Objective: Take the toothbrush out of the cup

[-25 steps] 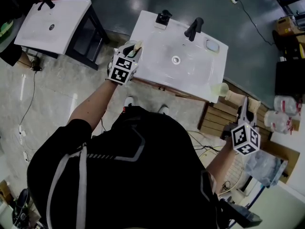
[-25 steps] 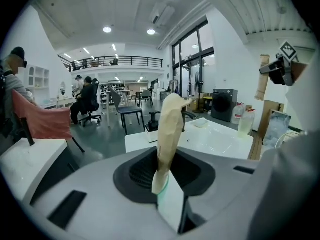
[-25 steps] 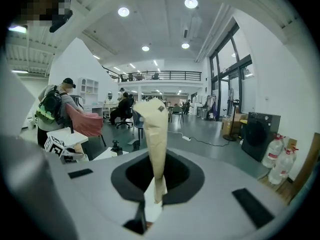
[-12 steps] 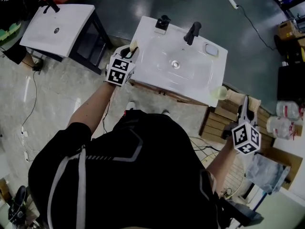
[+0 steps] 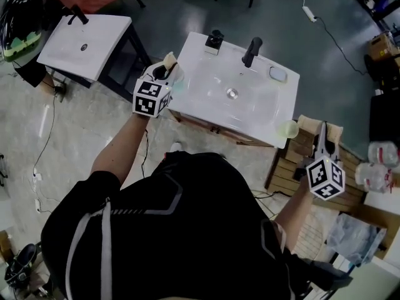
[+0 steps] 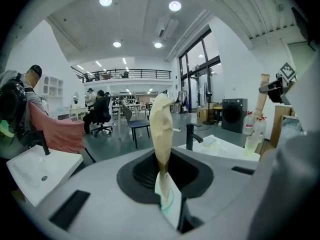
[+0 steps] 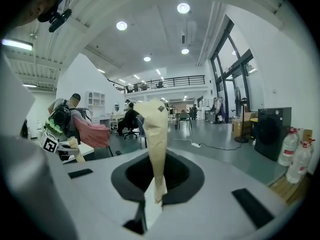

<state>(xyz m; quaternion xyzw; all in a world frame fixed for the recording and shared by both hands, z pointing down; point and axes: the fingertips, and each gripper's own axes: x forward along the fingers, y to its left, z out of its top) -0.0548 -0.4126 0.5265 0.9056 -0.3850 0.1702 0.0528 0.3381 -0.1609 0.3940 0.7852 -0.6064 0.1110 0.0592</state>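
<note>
My left gripper hangs over the left edge of the white sink top. Its jaws have just been closing. In the left gripper view a slim white-and-teal piece, seemingly the toothbrush, sits pinched low between the taped fingers. A teal glint of the toothbrush shows beside the cube in the head view. The pale yellow cup stands on the sink's front right corner and also shows as the cup at the far right. My right gripper is just right of the cup, shut, with nothing in it.
A black faucet, a black dispenser and a soap dish line the sink's back edge. A second sink top stands at the left. Wooden pallets and water bottles lie at the right.
My left gripper has lifted away from the sink's left edge with the slim teal piece between its jaws. The right gripper has shifted slightly beside the cup.
</note>
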